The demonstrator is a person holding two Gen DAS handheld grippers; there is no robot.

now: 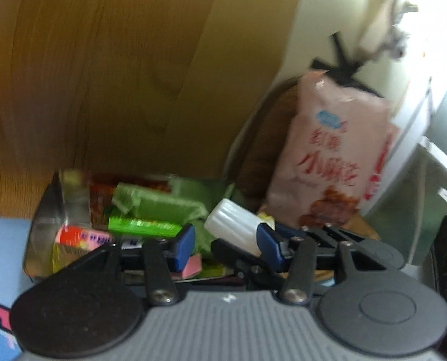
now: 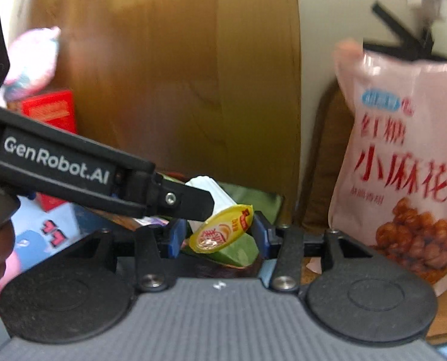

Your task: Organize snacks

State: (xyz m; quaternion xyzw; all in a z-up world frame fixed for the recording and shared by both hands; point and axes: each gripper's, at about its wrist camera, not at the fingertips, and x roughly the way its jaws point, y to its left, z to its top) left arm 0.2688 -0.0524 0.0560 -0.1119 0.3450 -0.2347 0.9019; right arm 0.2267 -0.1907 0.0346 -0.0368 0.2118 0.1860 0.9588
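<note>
Left gripper: its jaws are set narrow around a white ribbed cup. The cup leans on the blue pad at 3 o'clock. The other side is blurry, but the cup hangs above the pile, so it looks held.
Right gripper: its jaws are narrow too, holding a small cup with a yellow lid. The lid faces the camera, with a blue pad close on each side.
Two cups together: in the right wrist view the left gripper reaches in from 9 o'clock. The white ribbed cup sits just behind the yellow lid, at 12 o'clock from it.
Snack pile: green wrappers, a green stick pack and a pink candy roll lie mixed together at 9 o'clock from the white cup.
Pink snack bag: it stands upright at 2 o'clock, with red letters and a picture of brown twists. In the right wrist view the pink snack bag stands at 3 o'clock.
Red box: it is far off at 10 o'clock.
Wooden board: it stands behind everything, at 12 o'clock.
</note>
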